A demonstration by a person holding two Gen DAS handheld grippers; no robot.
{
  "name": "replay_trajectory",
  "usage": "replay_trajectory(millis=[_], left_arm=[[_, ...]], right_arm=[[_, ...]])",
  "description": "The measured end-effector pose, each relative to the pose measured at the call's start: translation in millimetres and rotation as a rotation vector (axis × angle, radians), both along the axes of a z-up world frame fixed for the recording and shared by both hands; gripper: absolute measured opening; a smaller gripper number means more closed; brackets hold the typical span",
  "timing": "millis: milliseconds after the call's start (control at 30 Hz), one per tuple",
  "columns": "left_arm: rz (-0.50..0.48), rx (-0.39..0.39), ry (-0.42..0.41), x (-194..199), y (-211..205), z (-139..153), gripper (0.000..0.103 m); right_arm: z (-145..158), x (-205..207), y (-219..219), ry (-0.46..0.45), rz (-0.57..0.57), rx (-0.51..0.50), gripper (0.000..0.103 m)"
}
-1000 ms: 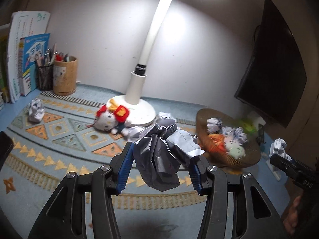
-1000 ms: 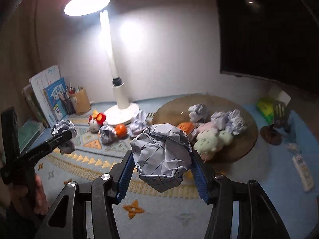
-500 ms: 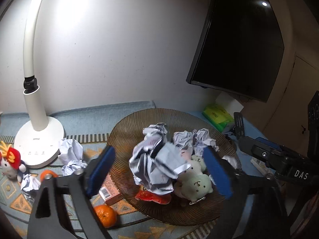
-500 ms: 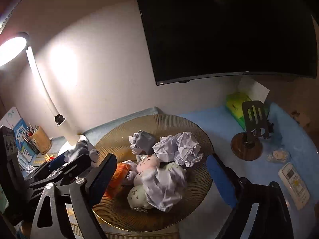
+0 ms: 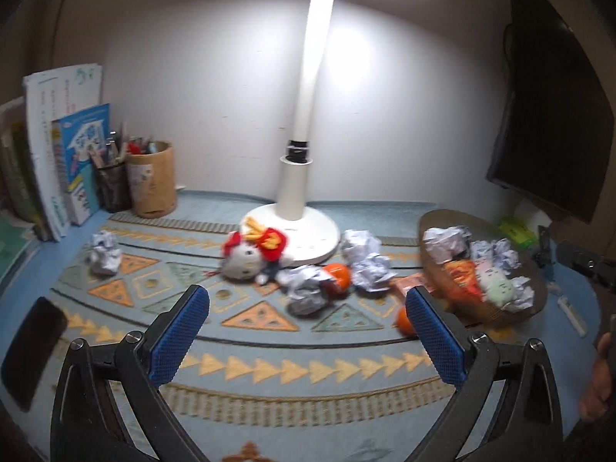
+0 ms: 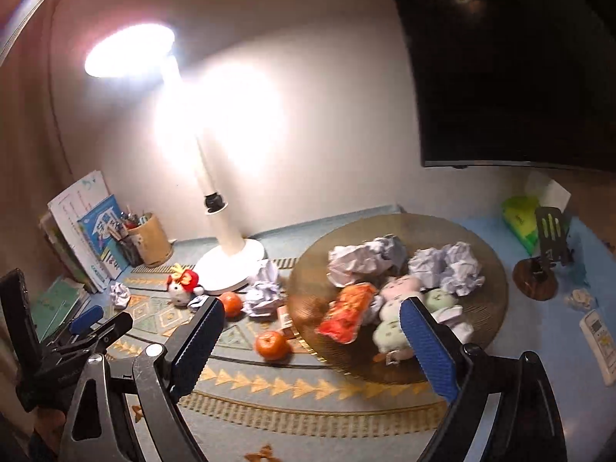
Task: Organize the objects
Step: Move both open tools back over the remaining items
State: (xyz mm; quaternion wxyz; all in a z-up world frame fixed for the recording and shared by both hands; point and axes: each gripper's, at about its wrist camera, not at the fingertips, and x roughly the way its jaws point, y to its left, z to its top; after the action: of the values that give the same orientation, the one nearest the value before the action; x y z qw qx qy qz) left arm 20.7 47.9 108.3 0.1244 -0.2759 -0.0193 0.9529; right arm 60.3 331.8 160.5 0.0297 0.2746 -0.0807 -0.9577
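A round brown basket (image 6: pixel 308 269) holds several crumpled paper balls (image 6: pixel 362 260), an orange snack packet (image 6: pixel 348 312) and small plush toys (image 6: pixel 400 288); it also shows in the left wrist view (image 5: pixel 431 223). Loose paper balls (image 5: pixel 362 258) (image 5: pixel 103 257), a plush doll (image 5: pixel 250 254) and oranges (image 6: pixel 271 344) (image 5: pixel 337 275) lie on the patterned mat (image 5: pixel 269 365). My left gripper (image 5: pixel 308 331) is open and empty above the mat. My right gripper (image 6: pixel 312 342) is open and empty, just in front of the basket.
A white desk lamp (image 5: pixel 296 200) stands at the back. Pen cups (image 5: pixel 152 179) and books (image 5: pixel 61 154) line the left wall. A dark monitor (image 6: pixel 519 61) hangs at right. A phone (image 5: pixel 34 350), a stand (image 6: pixel 539 273), a green packet (image 6: pixel 519 215) and a remote (image 6: pixel 598 338) lie around.
Both grippers opened and let their paper balls go into the basket, then pulled back. The left view has swung left toward the lamp and mat.
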Motion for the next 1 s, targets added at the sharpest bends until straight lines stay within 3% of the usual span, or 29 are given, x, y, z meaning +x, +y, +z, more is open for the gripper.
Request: replay_trajectory(millis=[67, 133, 200, 267, 300, 367, 567, 833, 1000], left_arm=[[0.072, -0.062, 0.006, 2, -28, -18, 0.102], [0.095, -0.074, -0.035, 0, -51, -40, 0.102], [0.1, -0.026, -0.09, -5, -69, -59, 0.102], [0.127, 0.074, -0.126, -4, -83, -67, 0.102], [0.132, 0.113, -0.112, -3, -86, -66, 0.102], [0.164, 0.113, -0.067, 3, -88, -63, 0.102], [0.156, 0.099, -0.111, -3, -85, -67, 0.102], [0.167, 0.112, -0.118, -3, -89, -68, 0.102], [0.151, 0.134, -0.089, 5, -92, -63, 0.102]], right_arm=[[-19, -3, -35, -0.026, 0.032, 0.024, 0.097], [-49, -9, -70, -0.06, 0.065, 0.069, 0.097], [-79, -14, -96, -0.093, 0.08, 0.114, 0.097], [-102, -14, -113, -0.075, 0.056, 0.183, 0.097], [-110, -17, -119, -0.103, 0.032, 0.233, 0.097], [-113, -22, -125, -0.11, 0.027, 0.291, 0.098], [-126, -36, -120, -0.208, 0.028, 0.281, 0.102], [-127, -31, -134, -0.196, 0.037, 0.357, 0.103], [-126, -31, -130, -0.193, 0.029, 0.344, 0.103]])
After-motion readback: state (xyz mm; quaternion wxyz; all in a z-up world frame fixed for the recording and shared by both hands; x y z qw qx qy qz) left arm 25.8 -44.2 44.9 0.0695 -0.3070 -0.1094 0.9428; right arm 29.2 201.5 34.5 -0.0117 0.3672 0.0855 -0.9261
